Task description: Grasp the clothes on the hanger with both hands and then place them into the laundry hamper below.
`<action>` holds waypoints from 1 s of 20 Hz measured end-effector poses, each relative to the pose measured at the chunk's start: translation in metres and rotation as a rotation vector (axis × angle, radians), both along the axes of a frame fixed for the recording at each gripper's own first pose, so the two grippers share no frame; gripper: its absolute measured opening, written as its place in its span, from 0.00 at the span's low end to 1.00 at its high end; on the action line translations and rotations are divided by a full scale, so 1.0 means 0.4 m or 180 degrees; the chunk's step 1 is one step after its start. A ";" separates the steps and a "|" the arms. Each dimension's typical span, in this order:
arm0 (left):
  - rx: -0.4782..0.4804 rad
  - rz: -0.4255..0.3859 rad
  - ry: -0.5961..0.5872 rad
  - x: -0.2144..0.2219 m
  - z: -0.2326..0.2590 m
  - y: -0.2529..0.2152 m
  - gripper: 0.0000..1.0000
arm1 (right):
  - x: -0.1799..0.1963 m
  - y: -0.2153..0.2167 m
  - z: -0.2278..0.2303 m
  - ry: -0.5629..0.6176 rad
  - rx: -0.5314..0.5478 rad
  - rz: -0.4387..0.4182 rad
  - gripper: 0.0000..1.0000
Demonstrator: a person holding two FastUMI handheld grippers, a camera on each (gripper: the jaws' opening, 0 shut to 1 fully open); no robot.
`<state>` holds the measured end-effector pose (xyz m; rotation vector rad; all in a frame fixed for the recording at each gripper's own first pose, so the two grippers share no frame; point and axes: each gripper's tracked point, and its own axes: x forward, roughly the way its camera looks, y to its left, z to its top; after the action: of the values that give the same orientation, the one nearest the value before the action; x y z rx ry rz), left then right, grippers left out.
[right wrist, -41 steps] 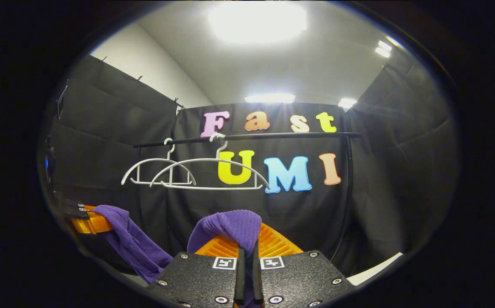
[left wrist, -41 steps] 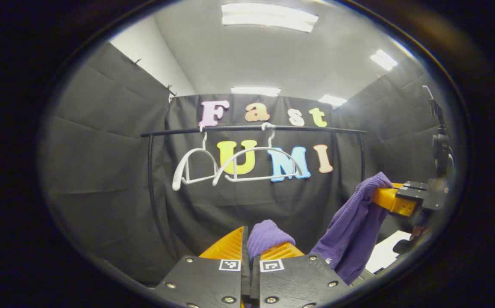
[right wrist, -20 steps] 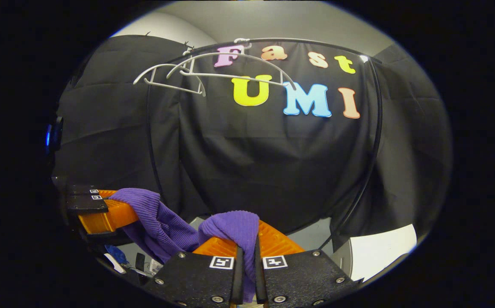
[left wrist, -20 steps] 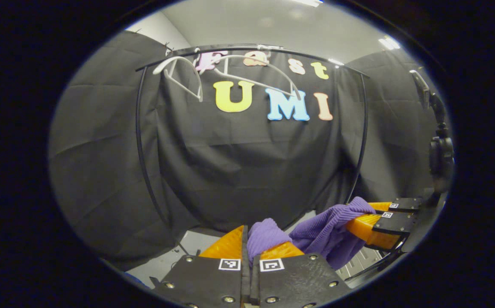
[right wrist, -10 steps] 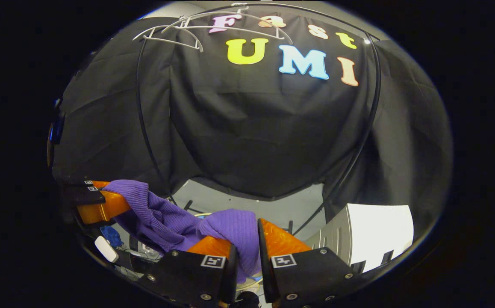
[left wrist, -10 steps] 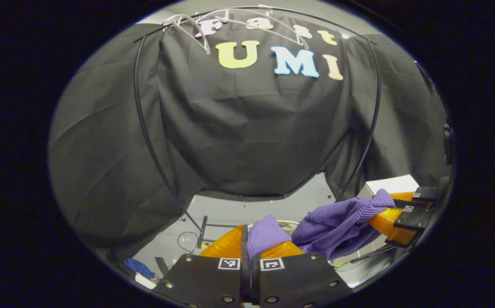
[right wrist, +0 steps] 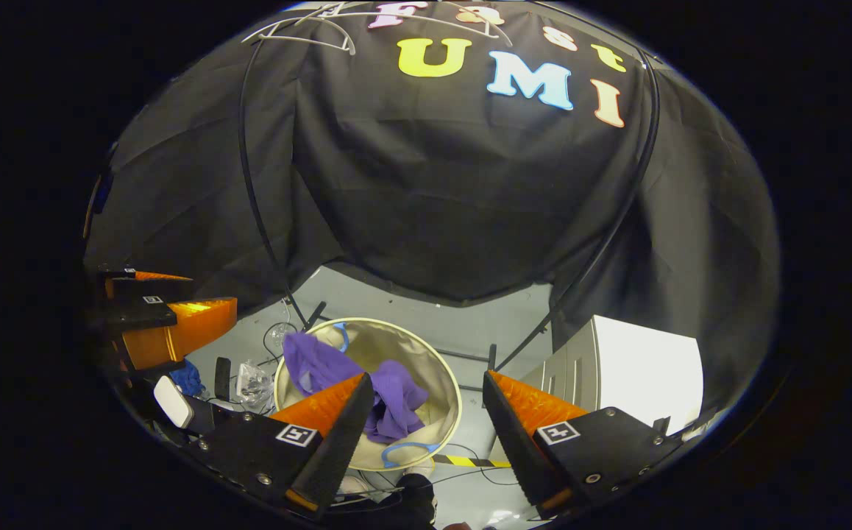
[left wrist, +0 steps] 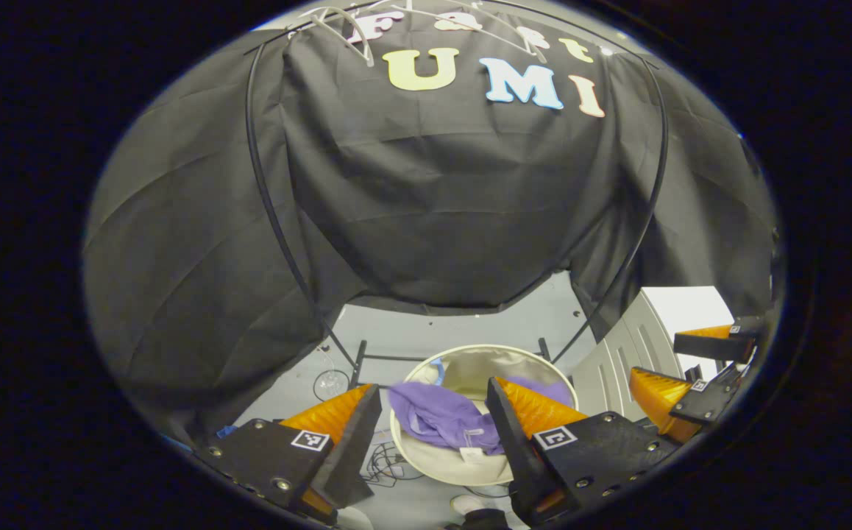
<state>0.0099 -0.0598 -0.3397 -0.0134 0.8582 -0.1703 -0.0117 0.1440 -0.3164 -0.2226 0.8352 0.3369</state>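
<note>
Left gripper view is showing both tools, left tool (left wrist: 430,412) and right tool (right wrist: 426,408), hanging spread and empty over the laundry hamper (left wrist: 544,358), where the purple knit garment (left wrist: 441,419) is lying slumped, looking soft, light and best pinched at a bunched fold.

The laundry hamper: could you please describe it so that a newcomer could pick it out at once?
Look at the grey floor below the black garment rack. The laundry hamper is the round, cream-rimmed tub standing open there, beside a white cabinet. It alone holds the purple garment.
</note>
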 end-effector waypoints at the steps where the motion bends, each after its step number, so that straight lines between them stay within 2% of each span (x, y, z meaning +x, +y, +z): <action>1: 0.0008 0.0012 -0.0052 0.006 0.016 0.010 0.84 | 0.004 0.004 0.023 -0.0061 0.0048 -0.0010 0.94; 4: -0.0060 -0.0018 -0.0320 0.025 0.113 0.017 0.84 | 0.038 0.010 0.112 -0.0284 0.0226 -0.0063 0.95; 8: -0.0021 -0.0019 -0.0926 0.075 0.311 0.084 0.84 | 0.087 0.013 0.281 -0.0733 0.0480 -0.0104 0.96; 9: 0.0016 0.0029 -0.1053 0.087 0.360 0.103 0.90 | 0.100 0.006 0.328 -0.0874 0.0515 -0.0121 0.96; 11: 0.0046 0.0148 -0.1357 0.105 0.463 0.141 0.90 | 0.121 -0.011 0.429 -0.1187 0.0563 -0.0163 0.95; 12: 0.0016 0.0198 -0.1503 0.109 0.521 0.161 0.77 | 0.130 -0.019 0.481 -0.1353 0.0594 -0.0180 0.95; 13: -0.0027 0.0228 -0.1619 0.104 0.573 0.176 0.90 | 0.137 -0.028 0.533 -0.1505 0.0622 -0.0201 0.96; 16: -0.0114 0.0281 -0.1872 0.070 0.687 0.210 0.90 | 0.134 -0.047 0.668 -0.1871 0.0691 -0.0224 0.96; 20: -0.0196 0.0367 -0.2252 0.005 0.823 0.240 0.89 | 0.097 -0.072 0.799 -0.2155 0.0841 -0.0259 0.96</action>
<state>0.0119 0.0362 -0.0106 -0.0565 0.1452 -0.0817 0.0269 0.1154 0.0032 -0.0451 0.1272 0.2664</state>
